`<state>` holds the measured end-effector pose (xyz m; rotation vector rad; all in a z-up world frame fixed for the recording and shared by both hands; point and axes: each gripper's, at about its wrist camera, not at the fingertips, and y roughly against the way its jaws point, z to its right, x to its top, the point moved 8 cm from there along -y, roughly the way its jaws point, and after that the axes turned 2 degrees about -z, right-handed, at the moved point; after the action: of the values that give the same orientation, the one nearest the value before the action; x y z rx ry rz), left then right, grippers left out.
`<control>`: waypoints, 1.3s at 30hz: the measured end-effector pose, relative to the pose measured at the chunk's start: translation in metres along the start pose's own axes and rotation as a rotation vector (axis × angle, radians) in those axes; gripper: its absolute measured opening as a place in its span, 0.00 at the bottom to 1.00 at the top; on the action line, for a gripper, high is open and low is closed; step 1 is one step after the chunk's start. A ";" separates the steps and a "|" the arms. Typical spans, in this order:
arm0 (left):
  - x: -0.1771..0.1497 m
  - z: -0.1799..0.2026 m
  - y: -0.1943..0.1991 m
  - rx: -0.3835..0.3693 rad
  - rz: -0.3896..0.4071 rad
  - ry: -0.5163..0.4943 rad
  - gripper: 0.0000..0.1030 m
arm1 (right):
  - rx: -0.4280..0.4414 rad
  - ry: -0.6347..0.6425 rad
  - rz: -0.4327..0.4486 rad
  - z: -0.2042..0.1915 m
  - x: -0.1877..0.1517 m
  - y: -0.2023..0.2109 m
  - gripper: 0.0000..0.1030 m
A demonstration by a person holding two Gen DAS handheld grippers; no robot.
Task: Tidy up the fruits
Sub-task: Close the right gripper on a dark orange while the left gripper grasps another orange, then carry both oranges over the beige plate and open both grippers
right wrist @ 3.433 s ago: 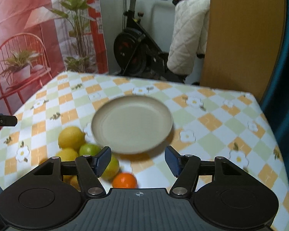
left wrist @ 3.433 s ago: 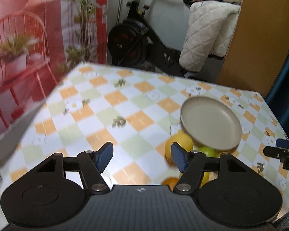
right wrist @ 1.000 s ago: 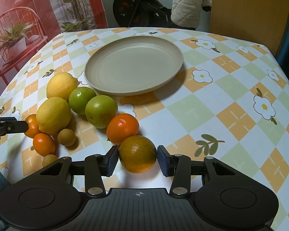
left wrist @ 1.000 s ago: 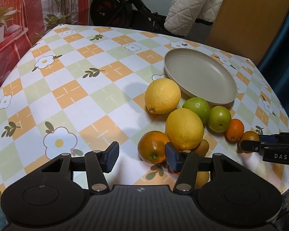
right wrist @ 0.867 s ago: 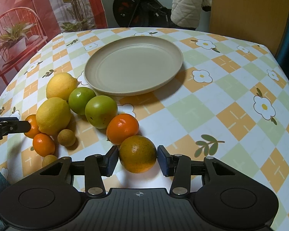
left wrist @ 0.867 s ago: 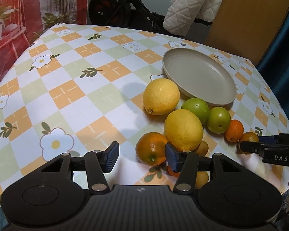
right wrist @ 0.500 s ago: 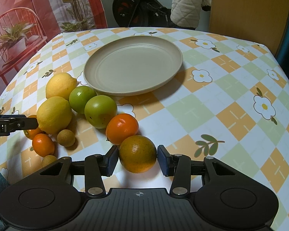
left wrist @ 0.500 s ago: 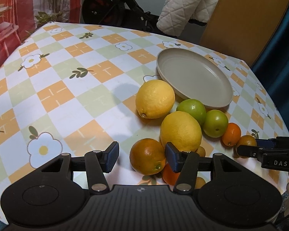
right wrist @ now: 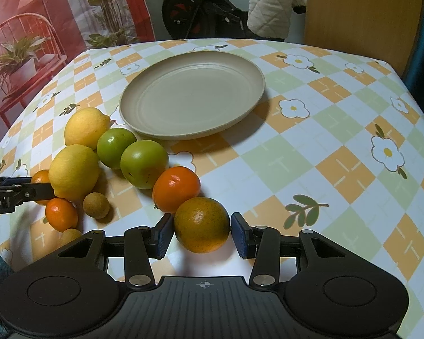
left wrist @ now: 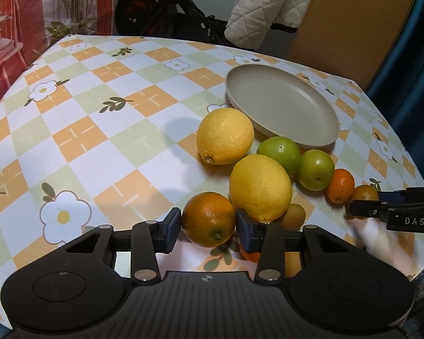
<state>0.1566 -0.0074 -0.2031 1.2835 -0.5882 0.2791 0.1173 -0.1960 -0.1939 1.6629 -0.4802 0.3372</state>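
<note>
Fruits lie clustered on the counter (right wrist: 311, 152) beside the empty plate (right wrist: 192, 96). Both grippers have closed in: left gripper (left wrist: 209, 228) and right gripper (right wrist: 202, 231) each bracket an orange, fingers apart, not yet clamped.

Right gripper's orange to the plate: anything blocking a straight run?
Yes. From the dull orange between the right gripper fingers, a bright orange sits touching it on the plate side; green fruit sits left of that path.
</note>
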 end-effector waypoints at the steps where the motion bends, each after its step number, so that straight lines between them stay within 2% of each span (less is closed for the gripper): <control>1: 0.001 -0.001 0.001 0.006 0.005 0.004 0.43 | 0.002 -0.003 0.000 0.000 0.000 0.000 0.40; 13: 0.017 -0.017 0.025 0.044 0.089 0.067 0.43 | -0.009 -0.011 0.028 0.005 0.001 0.008 0.39; 31: 0.039 -0.004 0.036 0.023 0.137 0.008 0.43 | -0.036 0.020 0.084 0.013 0.017 0.026 0.39; 39: 0.058 0.013 0.035 -0.007 0.159 -0.029 0.43 | -0.043 0.047 0.121 0.016 0.038 0.032 0.39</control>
<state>0.1832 -0.0171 -0.1397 1.2373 -0.7170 0.3901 0.1334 -0.2199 -0.1501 1.5845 -0.5506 0.4512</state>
